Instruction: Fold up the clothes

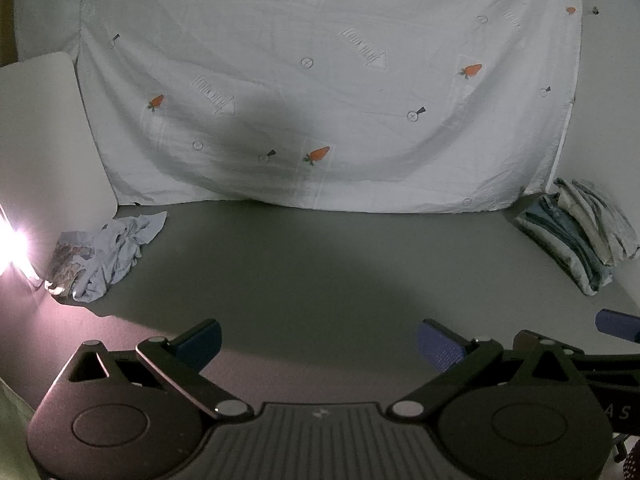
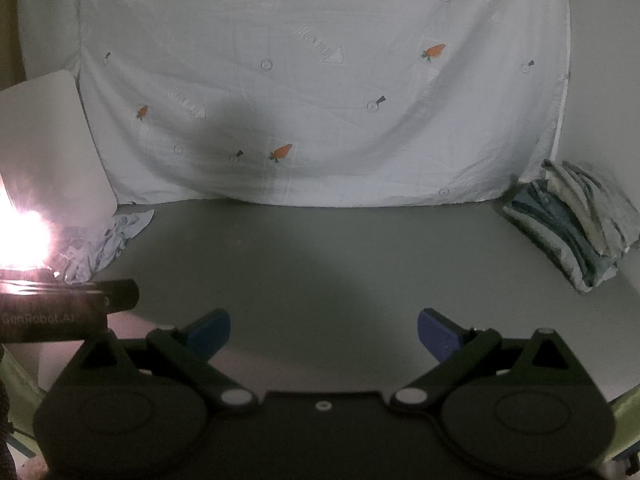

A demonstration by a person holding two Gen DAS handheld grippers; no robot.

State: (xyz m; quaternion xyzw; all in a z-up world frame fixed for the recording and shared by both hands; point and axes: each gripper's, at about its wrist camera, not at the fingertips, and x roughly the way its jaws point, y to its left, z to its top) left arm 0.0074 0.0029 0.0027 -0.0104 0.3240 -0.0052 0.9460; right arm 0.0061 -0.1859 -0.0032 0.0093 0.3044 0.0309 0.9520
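Left wrist view: the left gripper (image 1: 318,344) sits low centre, fingers wide apart and holding nothing; the crumpled garment (image 1: 110,250) lies at mid left on the grey table (image 1: 320,264); the folded stack (image 1: 580,232) sits at mid right.

Right wrist view: the right gripper (image 2: 324,334) is likewise spread and empty; the garment (image 2: 100,246) is partly lost in glare, so I would approach low, pinch one free edge and drag it to centre before spreading.

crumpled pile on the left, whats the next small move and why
Probably reach the left gripper toward the crumpled light-blue garment at the table's left edge. Both it and the right gripper are open and empty, the folded stack sits finished on the right, and this garment looks unfolded.
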